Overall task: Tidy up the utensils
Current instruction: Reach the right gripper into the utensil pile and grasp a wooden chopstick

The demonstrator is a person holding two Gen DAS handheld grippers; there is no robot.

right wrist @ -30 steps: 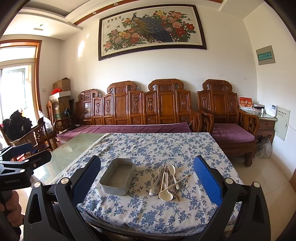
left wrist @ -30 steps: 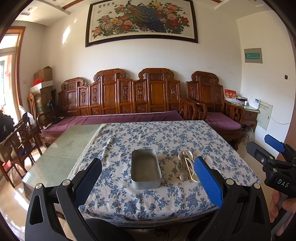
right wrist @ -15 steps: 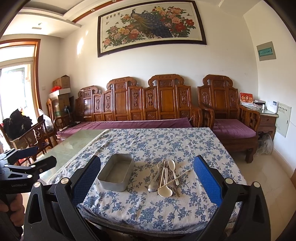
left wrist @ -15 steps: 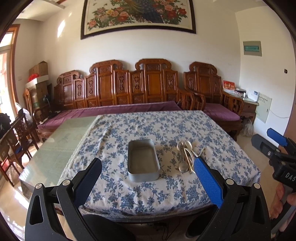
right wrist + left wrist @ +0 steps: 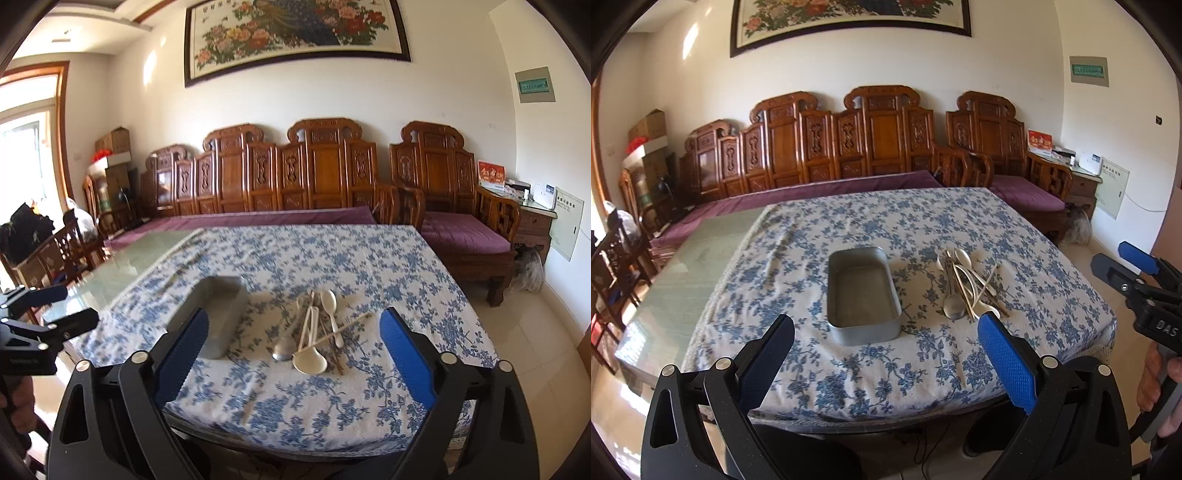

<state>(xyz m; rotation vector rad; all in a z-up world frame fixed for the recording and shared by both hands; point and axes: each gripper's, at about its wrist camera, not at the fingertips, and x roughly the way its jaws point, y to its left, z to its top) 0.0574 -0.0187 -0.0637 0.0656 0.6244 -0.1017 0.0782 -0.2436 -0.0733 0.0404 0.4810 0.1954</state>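
Observation:
An empty grey metal tray [image 5: 862, 293] [image 5: 218, 314] sits on the blue-flowered tablecloth [image 5: 923, 236] [image 5: 332, 258]. To its right lies a heap of utensils [image 5: 967, 288] [image 5: 314, 332]: a metal spoon, white plastic spoons and chopsticks, all crossing one another. My left gripper [image 5: 886, 339] hangs open before the table's near edge, facing the tray, with nothing between its fingers. My right gripper [image 5: 295, 332] faces the utensil heap from short of the table; its jaws are closing slightly but stand wide apart and hold nothing. Each gripper shows at the edge of the other's view.
Bare green glass table top [image 5: 701, 266] lies left of the cloth. A carved wooden bench with purple cushions [image 5: 871, 147] runs behind the table, wooden chairs [image 5: 617, 266] stand at the left. A side cabinet [image 5: 535, 218] is at the far right. A person's hand [image 5: 1160, 391] grips the right handle.
Both grippers have sunk and come closer to the table, tilting further down, so tray and utensils look larger. The right gripper's fingers stand slightly nearer each other. Nothing on the table has moved.

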